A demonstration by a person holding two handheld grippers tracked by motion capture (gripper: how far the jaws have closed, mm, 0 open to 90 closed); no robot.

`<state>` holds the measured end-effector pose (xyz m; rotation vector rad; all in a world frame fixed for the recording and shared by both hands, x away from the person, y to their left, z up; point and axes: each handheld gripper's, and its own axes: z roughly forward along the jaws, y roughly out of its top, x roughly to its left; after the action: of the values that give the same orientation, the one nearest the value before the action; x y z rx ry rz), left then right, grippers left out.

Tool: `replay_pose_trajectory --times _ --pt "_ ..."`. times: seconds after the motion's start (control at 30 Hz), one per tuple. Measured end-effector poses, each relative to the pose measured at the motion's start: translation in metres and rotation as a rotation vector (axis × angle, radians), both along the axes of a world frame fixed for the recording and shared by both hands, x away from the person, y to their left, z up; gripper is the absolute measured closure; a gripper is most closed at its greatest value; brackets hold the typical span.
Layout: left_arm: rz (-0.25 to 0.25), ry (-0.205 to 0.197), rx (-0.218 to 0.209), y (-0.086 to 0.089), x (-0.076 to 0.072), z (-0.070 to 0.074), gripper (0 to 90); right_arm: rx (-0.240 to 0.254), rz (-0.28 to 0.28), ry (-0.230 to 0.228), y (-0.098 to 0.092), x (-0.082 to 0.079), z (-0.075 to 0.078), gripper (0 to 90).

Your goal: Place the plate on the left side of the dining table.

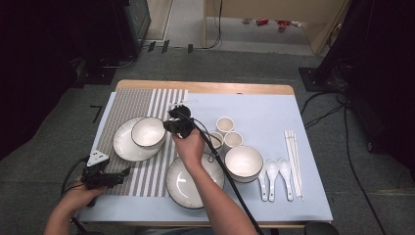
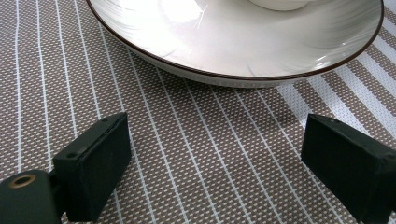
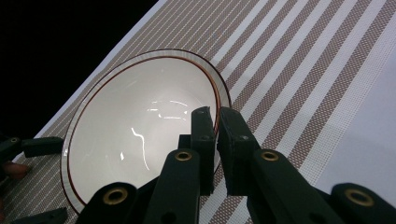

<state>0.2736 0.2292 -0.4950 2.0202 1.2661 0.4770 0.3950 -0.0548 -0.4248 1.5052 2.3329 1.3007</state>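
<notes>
A white bowl with a dark rim stands on a white plate on the striped mat. My right gripper reaches in from the right to the bowl's right rim. In the right gripper view its jaws stand nearly together, one inside the bowl and one outside, with the rim running in between them. My left gripper rests low at the mat's front left. It is open, nothing lies between its jaws, and the plate is just ahead of it.
On the pale cloth to the right stand a second plate, a second bowl, three small cups, two spoons and chopsticks. The right gripper's cable trails across the front plate.
</notes>
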Motion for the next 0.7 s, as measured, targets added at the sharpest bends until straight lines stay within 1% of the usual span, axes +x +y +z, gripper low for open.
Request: replay_pose_trajectory --times 0.03,0.13,0.2,0.33,0.47,0.7 --pt "0.0 0.0 0.001 0.0 0.0 0.0 8.5 -0.001 -0.002 -0.011 0.0 -0.002 0.0 85.3" --pt "0.001 -0.001 0.0 0.0 0.0 0.0 8.5 -0.001 -0.007 -0.025 -0.002 -0.006 0.0 86.5" --pt "0.001 -0.001 -0.002 0.0 0.0 0.0 8.5 -0.019 -0.014 -0.03 -0.003 -0.009 0.001 86.7" --pt "-0.001 -0.001 0.002 0.0 0.0 0.0 8.5 -0.025 -0.017 -0.026 -0.007 -0.01 -0.001 87.8" --pt "-0.001 -0.001 0.003 0.0 0.0 0.0 8.5 -0.029 -0.013 -0.028 -0.009 -0.016 -0.003 88.4" --pt "-0.001 -0.001 0.004 0.0 0.0 0.0 8.5 -0.042 -0.001 -0.019 -0.006 -0.022 -0.007 88.6"
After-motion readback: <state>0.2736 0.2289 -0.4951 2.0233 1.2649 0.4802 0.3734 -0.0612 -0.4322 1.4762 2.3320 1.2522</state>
